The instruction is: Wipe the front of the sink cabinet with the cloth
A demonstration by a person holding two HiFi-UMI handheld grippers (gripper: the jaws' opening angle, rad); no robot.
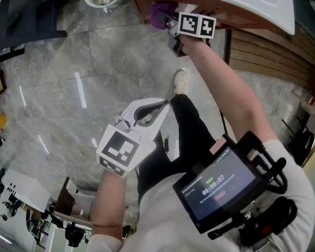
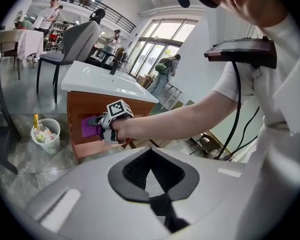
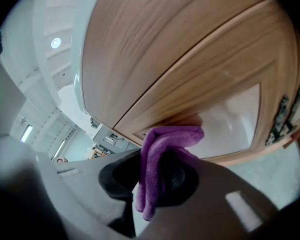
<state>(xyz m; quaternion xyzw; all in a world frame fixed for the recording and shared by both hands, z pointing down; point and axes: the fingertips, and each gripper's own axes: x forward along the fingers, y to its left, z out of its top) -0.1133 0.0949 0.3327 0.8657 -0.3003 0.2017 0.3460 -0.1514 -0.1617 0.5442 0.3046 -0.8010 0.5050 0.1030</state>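
The right gripper [image 3: 160,180] pinched the purple cloth [image 3: 165,146] in its fingers [image 3: 115,178], with the folded end lying straight ahead of them against the cabinet front [image 3: 190,74] below the sink [image 1: 236,1], while the left gripper [image 2: 151,176], fingers [image 2: 130,171] pressed together on nothing, hung well back from it.

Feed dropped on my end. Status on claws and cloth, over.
Right claw shut on purple cloth, cloth against sink cabinet front. Left claw shut, empty, held back. Nothing in the way.
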